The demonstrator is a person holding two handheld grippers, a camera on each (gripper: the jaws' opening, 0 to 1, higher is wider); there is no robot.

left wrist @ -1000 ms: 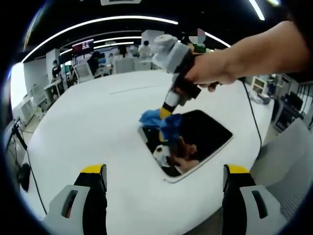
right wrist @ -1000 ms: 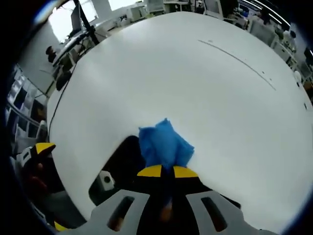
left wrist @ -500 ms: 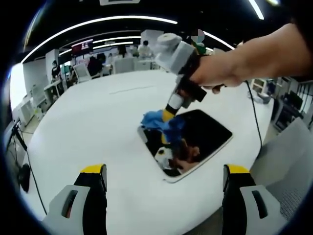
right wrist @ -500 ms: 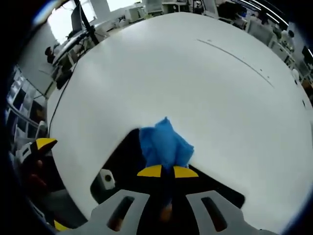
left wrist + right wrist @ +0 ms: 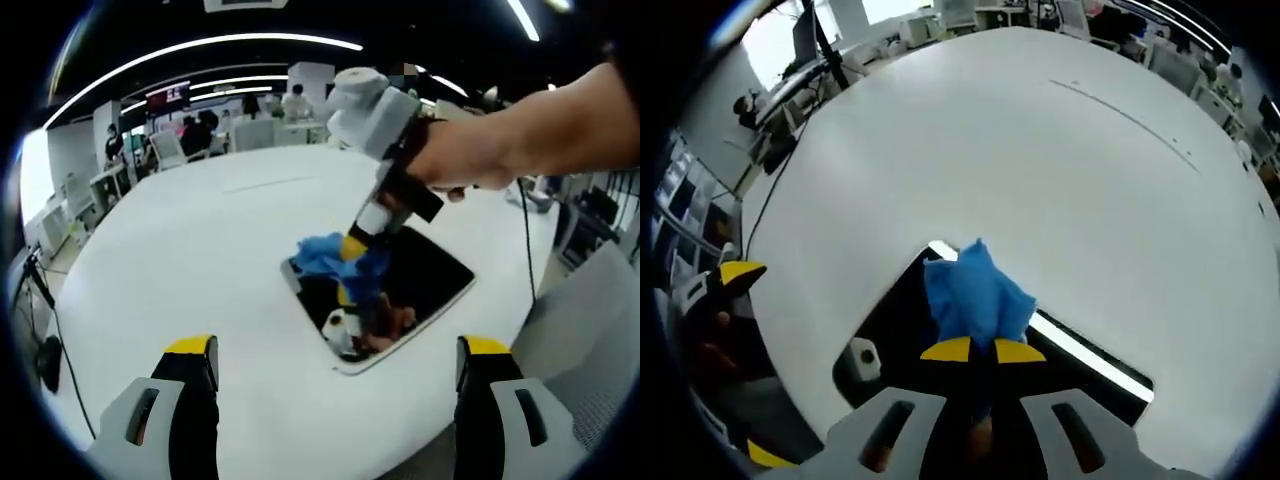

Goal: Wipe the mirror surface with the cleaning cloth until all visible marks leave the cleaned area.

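Note:
A rectangular mirror (image 5: pixel 425 275) with a white frame lies flat on the white table (image 5: pixel 200 260); its dark glass reflects the gripper and cloth. My right gripper (image 5: pixel 352 243), held by a hand, comes in from the upper right and is shut on a crumpled blue cleaning cloth (image 5: pixel 335 258), pressing it on the mirror's left part. In the right gripper view the blue cloth (image 5: pixel 975 295) sticks out past the shut right gripper (image 5: pixel 983 350) over the mirror (image 5: pixel 890 320) near its corner. My left gripper (image 5: pixel 335 365) stands open at the table's near edge, nothing between its jaws.
A black cable (image 5: pixel 520 250) runs over the table's right side. Desks, chairs and people stand in the office beyond the far edge (image 5: pixel 200 135). A grey chair (image 5: pixel 590 340) is at the lower right. The left gripper's yellow tip (image 5: pixel 740 272) shows at the left.
The right gripper has slid the cloth from the mirror's far-left corner further onto the glass, toward me and rightwards. The left gripper has stayed still.

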